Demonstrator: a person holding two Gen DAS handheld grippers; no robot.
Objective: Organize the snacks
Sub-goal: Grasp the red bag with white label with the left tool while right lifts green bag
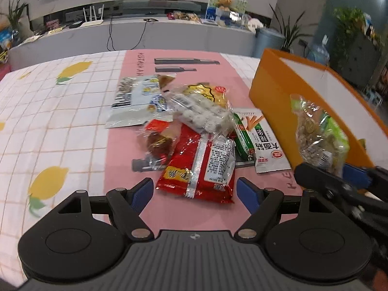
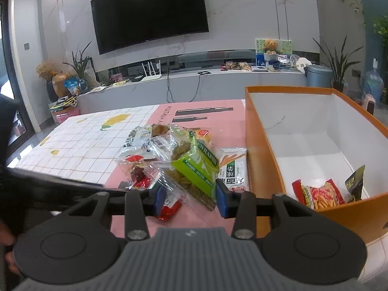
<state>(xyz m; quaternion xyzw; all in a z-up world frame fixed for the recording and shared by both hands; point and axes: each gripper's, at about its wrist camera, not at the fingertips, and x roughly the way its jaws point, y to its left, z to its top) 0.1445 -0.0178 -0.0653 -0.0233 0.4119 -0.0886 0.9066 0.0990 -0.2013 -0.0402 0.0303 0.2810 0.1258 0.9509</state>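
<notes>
R tongs (image 2: 191, 200) grip raisin pack (image 2: 194, 169) above table, prob clear of orange box (image 2: 264, 160)

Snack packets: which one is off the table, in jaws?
The green-labelled raisin packet, clamped in the right gripper beside the orange box; the rest lie flat.

I see even, cool indoor light; ceiling lamps glare on the wall (image 2: 242, 12) at eleven o'clock. Fisheye bending curves the edges, corners go dark, and the left view is slightly motion-blurred.
</notes>
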